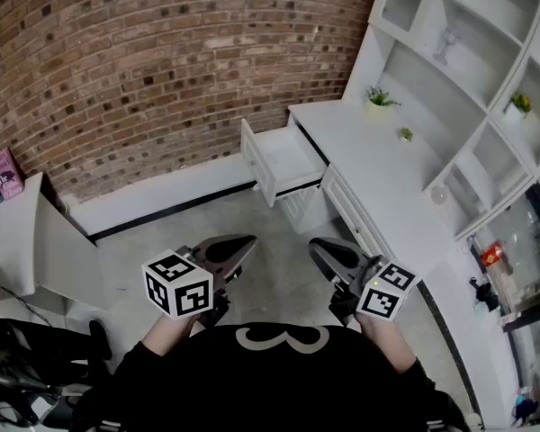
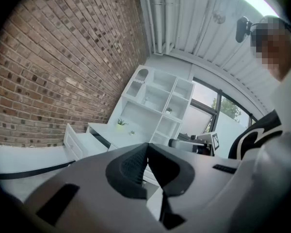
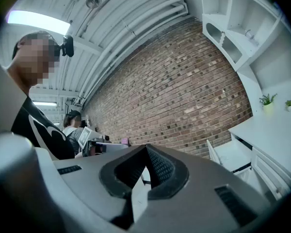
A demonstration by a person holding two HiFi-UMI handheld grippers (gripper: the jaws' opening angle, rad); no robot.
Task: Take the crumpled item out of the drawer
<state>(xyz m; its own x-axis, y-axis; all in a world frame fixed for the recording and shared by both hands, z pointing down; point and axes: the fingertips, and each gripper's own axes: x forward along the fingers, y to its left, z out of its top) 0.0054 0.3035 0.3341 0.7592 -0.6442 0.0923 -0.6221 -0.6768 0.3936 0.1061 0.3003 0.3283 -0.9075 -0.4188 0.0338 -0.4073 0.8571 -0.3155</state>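
The top drawer [image 1: 286, 158] of the white desk [image 1: 378, 165] stands pulled out toward the brick wall. Its inside looks white, and I make out no crumpled item in it from here. My left gripper [image 1: 245, 245] and right gripper [image 1: 319, 247] are held close to my body, side by side over the grey floor, well short of the drawer. Both have their jaws shut with nothing between them. In the left gripper view the shut left gripper [image 2: 146, 147] points toward the open drawer [image 2: 80, 141]. In the right gripper view the shut right gripper [image 3: 146, 149] has the drawer [image 3: 229, 154] off to its right.
A brick wall [image 1: 162, 61] runs behind the drawer. White shelves [image 1: 468, 70] rise above the desk, which carries two small plants [image 1: 379, 99]. A white cabinet [image 1: 45, 241] stands at left with a pink book [image 1: 4, 171] on it. A seated person [image 3: 73, 125] is farther back.
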